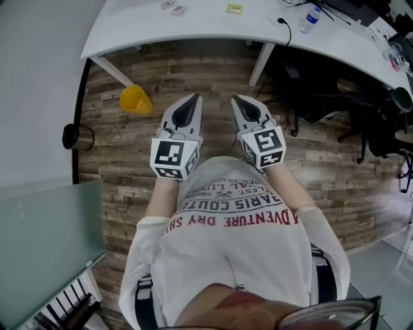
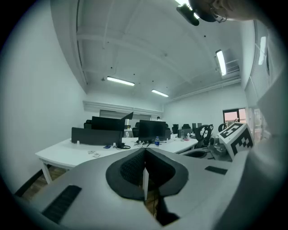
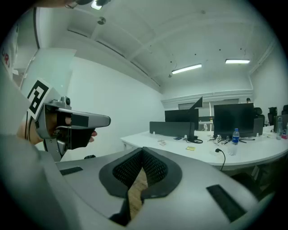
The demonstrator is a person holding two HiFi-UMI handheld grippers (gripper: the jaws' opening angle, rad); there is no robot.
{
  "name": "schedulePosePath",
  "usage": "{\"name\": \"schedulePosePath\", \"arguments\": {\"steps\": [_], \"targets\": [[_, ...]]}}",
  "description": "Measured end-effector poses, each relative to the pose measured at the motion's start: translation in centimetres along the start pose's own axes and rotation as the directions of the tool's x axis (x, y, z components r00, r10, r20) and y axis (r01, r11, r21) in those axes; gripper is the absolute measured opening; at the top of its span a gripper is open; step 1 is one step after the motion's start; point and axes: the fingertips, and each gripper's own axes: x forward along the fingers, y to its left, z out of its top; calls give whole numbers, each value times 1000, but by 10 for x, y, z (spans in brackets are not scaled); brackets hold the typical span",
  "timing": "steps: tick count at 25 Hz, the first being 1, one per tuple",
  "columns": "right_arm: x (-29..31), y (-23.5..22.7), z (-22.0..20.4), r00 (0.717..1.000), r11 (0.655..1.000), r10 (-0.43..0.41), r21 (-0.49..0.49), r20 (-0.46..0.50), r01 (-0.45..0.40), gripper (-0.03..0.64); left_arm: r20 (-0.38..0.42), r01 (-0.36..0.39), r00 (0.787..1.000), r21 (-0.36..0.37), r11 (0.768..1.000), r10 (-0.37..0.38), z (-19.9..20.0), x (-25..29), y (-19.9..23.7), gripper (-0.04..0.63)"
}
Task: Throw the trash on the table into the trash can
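The trash lies at the top of the head view, on the white curved surface. Two small pale wrappers are seen close together left of centre, and a small yellow packet lies a little to their right. A water bottle stands further right, near a black cable; whether it counts as trash cannot be told. The yellow trash can is found on the wooden floor in the upper left of the frame, below the left end of the surface and well apart from the wrappers.

The wrappers and the packet are judged to be very light, thin and limp, and they lie flat. They may well slide on the smooth top when pushed, and will be crumpled rather than broken when pinched. A raised edge or corner is probably the best place to take hold, with the jaws brought low and closed fully, since little thickness is offered. The bottle, if taken, would be stiffer and rounder, and is best gripped round its body.

The left gripper and the right gripper are held side by side at the middle of the frame, over the floor and short of the surface. In the left gripper view the jaws are closed tip to tip, with nothing between them. In the right gripper view the jaws are likewise brought together and empty. Nothing is touched by either.
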Motion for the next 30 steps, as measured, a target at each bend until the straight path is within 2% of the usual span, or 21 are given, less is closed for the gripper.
{"name": "schedulePosePath", "arguments": {"steps": [9,12,18,24,30], "targets": [[-5,-20,-13,1000,1000,9,5,-14,-9,26,-7,-14,1000,-19,1000,14,-7,17,-11,23],[-5,-27,-19,1000,999,20,35,-21,-19,26,-9,-23,1000,-21,999,23,-9,22,-15,23],[-3,-40,-37,996,995,69,81,-47,-65,26,-29,-82,996,-29,996,81,-25,28,-15,23],[25,-58,-56,994,987,84,144,-76,-72,26,-86,-117,990,-25,993,115,-45,44,2,23],[92,-65,-55,993,985,63,164,-100,-46,26,-91,-107,990,-16,994,105,-46,78,67,23]]}}
